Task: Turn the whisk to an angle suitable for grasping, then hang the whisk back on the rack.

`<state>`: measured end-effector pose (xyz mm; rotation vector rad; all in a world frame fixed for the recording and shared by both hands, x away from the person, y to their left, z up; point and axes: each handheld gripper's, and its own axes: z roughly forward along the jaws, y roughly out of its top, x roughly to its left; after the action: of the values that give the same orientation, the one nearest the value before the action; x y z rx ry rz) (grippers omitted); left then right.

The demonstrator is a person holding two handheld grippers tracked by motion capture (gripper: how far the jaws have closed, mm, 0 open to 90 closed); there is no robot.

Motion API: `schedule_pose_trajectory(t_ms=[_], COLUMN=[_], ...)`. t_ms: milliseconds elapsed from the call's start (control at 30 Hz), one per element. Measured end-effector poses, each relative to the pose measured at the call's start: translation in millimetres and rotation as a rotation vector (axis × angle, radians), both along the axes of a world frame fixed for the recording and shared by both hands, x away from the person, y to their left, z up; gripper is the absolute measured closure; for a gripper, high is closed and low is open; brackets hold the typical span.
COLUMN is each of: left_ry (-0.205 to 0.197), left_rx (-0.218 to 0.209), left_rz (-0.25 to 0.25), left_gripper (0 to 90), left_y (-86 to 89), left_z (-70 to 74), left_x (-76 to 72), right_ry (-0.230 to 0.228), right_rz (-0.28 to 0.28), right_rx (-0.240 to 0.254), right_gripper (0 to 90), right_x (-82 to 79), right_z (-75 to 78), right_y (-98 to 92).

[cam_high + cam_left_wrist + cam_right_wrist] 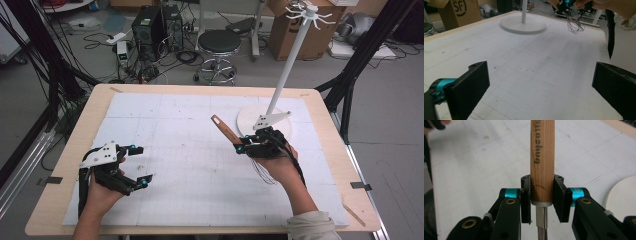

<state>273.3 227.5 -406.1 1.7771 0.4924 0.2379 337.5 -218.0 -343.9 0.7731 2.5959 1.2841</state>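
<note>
In the right gripper view we see the two black jaws closed flat against the sides of a whisk's wooden handle (542, 160), gripping it just above the metal collar, where the steel wires begin. The handle is pale, straight-grained wood with dark lettering printed along its length. From the high view, the right gripper (247, 145) holds the whisk (226, 129) above the white mat (175, 165), handle tilted up and away to the left, with the thin wire loops hanging under the hand. The left gripper view catches those wire loops (574, 25) clear of the table. Just behind the right hand stands a white hook stand (287, 70) on its round base. The left gripper (135, 167) sits near the table's left front, its jaws spread wide with nothing between them.
</note>
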Motion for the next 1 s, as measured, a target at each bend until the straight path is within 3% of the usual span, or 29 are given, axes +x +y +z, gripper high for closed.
schedule_pose_trajectory(t_ms=[100,267,467,700,1000], left_ry=[-0.004,-0.007,-0.008,-0.005,0.001], left_rx=[0.003,0.004,0.005,-0.001,0.012], left_rz=[-0.003,-0.001,0.000,0.000,-0.004], left_gripper=[1.8,1.7,1.8,1.7,1.8], left_y=[-0.1,-0.4,-0.5,-0.1,-4.8], left_z=[0.7,2.1,2.0,2.5,1.9], left_x=[-0.7,-0.9,0.3,0.2,1.9], right_ry=[-0.017,-0.029,-0.053,-0.120,-0.183], right_rz=[-0.001,-0.005,-0.010,-0.073,-0.113], right_rx=[0.054,0.071,0.128,0.243,0.239], right_gripper=[71.2,71.1,71.1,71.1,71.1], right_x=[-1.7,-3.7,-7.0,-7.6,-12.7], right_z=[4.7,7.2,13.4,25.9,39.7], right_y=[-7.0,-10.0,-17.4,-36.8,-50.7])
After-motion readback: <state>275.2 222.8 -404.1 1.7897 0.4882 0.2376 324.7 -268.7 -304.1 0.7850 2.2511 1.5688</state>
